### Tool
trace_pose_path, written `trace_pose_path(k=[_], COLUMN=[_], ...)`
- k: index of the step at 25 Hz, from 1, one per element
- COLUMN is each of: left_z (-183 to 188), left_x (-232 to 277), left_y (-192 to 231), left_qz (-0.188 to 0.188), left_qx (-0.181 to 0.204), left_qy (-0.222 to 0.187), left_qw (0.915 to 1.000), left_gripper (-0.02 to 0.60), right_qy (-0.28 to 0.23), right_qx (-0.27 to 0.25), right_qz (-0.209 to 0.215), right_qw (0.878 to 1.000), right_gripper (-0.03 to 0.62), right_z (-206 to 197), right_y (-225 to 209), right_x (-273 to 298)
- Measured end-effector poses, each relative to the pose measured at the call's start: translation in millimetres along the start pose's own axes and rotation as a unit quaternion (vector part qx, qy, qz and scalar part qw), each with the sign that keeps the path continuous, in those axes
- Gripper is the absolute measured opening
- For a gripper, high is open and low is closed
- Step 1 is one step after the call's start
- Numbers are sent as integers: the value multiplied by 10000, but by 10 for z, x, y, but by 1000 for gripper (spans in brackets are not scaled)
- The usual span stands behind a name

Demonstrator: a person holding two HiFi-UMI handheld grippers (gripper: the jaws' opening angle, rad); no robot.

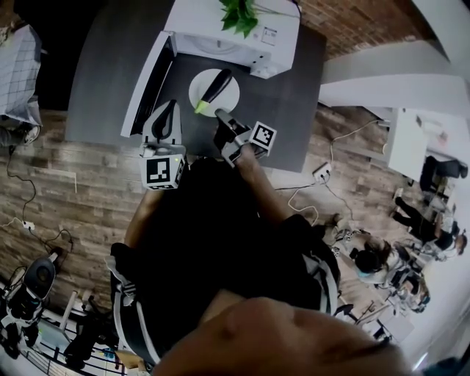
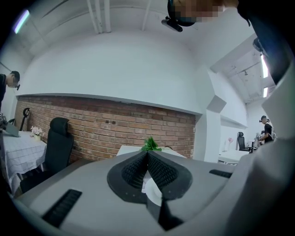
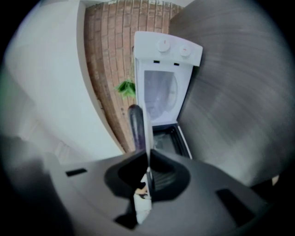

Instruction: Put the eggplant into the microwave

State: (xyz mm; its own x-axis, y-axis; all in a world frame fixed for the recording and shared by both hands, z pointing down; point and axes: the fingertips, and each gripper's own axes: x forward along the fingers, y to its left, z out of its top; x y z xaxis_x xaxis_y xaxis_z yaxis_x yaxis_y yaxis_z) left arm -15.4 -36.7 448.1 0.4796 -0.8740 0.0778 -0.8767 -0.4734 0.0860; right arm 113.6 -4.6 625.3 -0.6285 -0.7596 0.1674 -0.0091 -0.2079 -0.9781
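A dark purple eggplant (image 1: 214, 88) with a green stem end lies on a white plate (image 1: 229, 99) in front of the white microwave (image 1: 242, 40). The microwave door (image 1: 147, 81) stands open to the left. My right gripper (image 1: 220, 116) is shut on the plate's near rim. In the right gripper view the plate (image 3: 147, 133) shows edge-on between the jaws of that gripper (image 3: 148, 159), with the eggplant (image 3: 136, 126) beside it and the open microwave (image 3: 161, 92) beyond. My left gripper (image 1: 169, 110) is shut and holds nothing, left of the plate by the door. In its own view the left gripper (image 2: 147, 156) has its pads together.
A green plant (image 1: 239, 15) stands on top of the microwave. Both rest on a dark grey table (image 1: 294, 110) against a brick wall (image 2: 115, 129). A black office chair (image 2: 57, 138) stands to the left. People sit at desks at the right, and cables run across the wooden floor (image 1: 316, 172).
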Motion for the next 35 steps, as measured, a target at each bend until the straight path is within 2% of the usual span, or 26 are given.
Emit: trace_pose_path(k=[15, 21, 25, 35], left_z=[97, 78, 95, 1], left_x=[295, 386, 440, 560], left_y=[307, 349, 376, 424], left_qz=[-45, -3, -30, -8], left_qx=[42, -94, -5, -130], left_qy=[24, 2, -23, 121], left_qw=[10000, 10000, 10000, 9998], left_gripper=[35, 35, 35, 35], right_qy=[100, -6, -112, -340], right_qx=[-75, -90, -113, -101], right_qz=[-200, -301, -295, -267], right_qw=[9997, 9995, 9994, 9990], right_gripper=[40, 40, 40, 40], right_z=[350, 583, 746, 1151], right_y=[-341, -500, -573, -771], right_x=[671, 838, 950, 1300])
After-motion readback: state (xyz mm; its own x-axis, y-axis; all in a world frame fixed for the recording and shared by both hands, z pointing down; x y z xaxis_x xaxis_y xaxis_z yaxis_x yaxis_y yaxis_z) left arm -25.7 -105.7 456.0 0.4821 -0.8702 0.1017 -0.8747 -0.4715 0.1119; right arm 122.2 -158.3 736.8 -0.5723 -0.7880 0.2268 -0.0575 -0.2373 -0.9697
